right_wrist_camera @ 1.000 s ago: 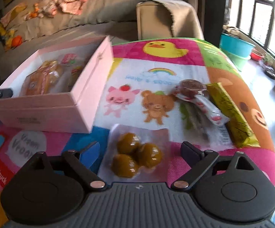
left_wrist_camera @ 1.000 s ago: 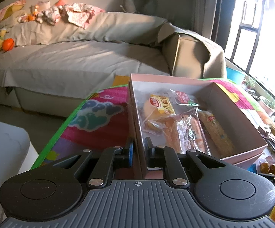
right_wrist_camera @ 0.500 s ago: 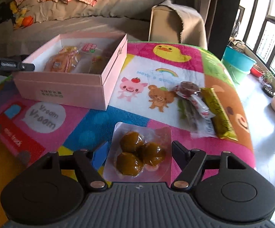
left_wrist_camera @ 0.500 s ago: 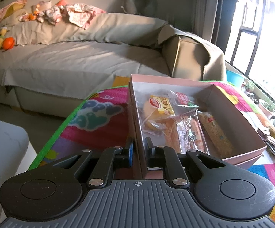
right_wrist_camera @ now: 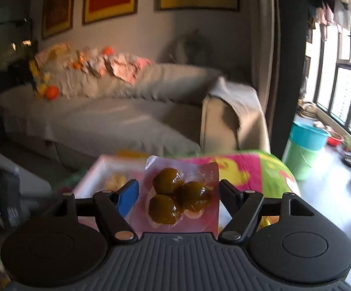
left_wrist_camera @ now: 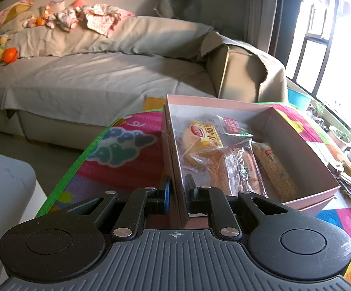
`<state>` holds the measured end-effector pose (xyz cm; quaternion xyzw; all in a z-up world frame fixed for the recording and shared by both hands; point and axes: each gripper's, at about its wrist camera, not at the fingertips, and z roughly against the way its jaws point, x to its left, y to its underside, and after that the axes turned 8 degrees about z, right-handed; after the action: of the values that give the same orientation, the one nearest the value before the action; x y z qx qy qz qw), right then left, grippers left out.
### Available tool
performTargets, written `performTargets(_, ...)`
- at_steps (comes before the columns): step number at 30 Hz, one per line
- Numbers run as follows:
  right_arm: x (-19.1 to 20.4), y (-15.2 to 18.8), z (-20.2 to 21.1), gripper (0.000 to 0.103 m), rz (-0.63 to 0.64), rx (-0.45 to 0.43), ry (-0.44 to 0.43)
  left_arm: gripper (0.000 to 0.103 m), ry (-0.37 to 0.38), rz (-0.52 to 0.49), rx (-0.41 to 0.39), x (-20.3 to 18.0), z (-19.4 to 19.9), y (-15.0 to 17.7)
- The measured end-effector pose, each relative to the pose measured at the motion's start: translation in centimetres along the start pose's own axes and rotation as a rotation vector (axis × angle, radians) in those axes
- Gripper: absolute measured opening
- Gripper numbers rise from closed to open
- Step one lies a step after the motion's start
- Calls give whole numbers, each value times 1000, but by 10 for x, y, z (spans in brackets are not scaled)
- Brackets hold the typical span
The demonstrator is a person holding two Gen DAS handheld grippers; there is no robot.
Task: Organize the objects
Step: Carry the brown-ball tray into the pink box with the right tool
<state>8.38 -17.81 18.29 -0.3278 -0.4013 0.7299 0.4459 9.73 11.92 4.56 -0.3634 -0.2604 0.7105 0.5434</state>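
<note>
An open pink box sits on a colourful play mat. It holds several wrapped snacks. My left gripper is shut on the box's near-left wall, one finger outside and one inside. My right gripper is shut on a clear packet of three dark green-brown balls and holds it in the air above the mat. The pink box shows blurred below and behind the packet in the right wrist view.
A grey-covered sofa with clothes and toys stands behind the mat. More snack wrappers lie on the mat right of the box. A white object is at the left. Blue and green buckets stand by the window.
My right gripper has lifted the packet of balls off the mat and swung it up towards the box. My left gripper has kept its hold on the box wall.
</note>
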Motion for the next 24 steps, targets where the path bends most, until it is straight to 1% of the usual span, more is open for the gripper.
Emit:
performTargets(3, 6, -16, -24, 73, -13, 3, -30, 15, 3, 1, 0, 0, 0, 0)
performTargets(8, 20, -16, -82, 73, -46, 111, -73, 15, 6, -3, -3, -1, 0, 1)
performTargets(10, 26, -15, -100, 73, -66, 133, -86, 15, 8, -3, -3, -1, 0, 0)
performTargets(13, 32, -19, -114, 73, -93, 123, -101, 16, 10, -2, -4, 0, 0, 1)
performTargets(19, 35, -42, -132, 73, -135, 42, -110, 16, 11, -2, -5, 0, 0, 0)
performTargets(20, 35, -45, -137, 74, -141, 35, -114, 16, 11, -3, -4, 0, 0, 1)
performTargets(23, 31, -43, -143, 82, -170, 46, -123, 16, 12, -3, -6, 0, 0, 1)
performTargets(24, 29, -40, -142, 82, -176, 50, -128, 16, 13, -2, -7, 0, 0, 1)
